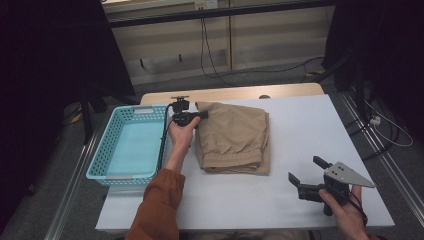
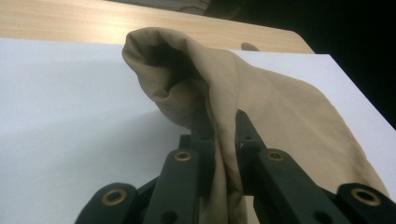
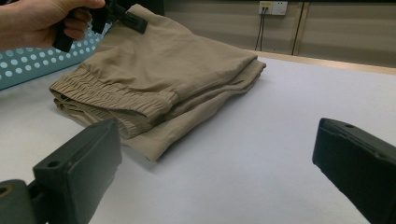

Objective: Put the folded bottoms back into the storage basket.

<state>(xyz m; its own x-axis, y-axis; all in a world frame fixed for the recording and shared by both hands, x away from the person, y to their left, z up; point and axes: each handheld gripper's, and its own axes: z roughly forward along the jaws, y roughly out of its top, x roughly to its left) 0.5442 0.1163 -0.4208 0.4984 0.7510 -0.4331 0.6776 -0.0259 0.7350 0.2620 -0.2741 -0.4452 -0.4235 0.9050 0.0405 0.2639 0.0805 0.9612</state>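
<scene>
A folded pair of tan trousers (image 1: pixel 233 136) lies on the white table (image 1: pixel 300 125), its elastic waistband toward the near side. My left gripper (image 1: pixel 201 115) is at the trousers' far left corner and is shut on that corner of cloth. In the left gripper view the tan fabric (image 2: pixel 224 140) is pinched between the jaws and bulges up into a lifted fold (image 2: pixel 173 70). My right gripper (image 1: pixel 306 170) is held near the table's front right, open, with nothing between its jaws. Its view looks across at the trousers (image 3: pixel 163 70) and at the left gripper (image 3: pixel 128 18) on them.
A light blue perforated basket (image 1: pixel 131 145) stands at the left edge of the table, beside the trousers; I see nothing inside it. A wooden tabletop strip (image 1: pixel 235 93) runs along the far edge. Cables hang on the wall behind.
</scene>
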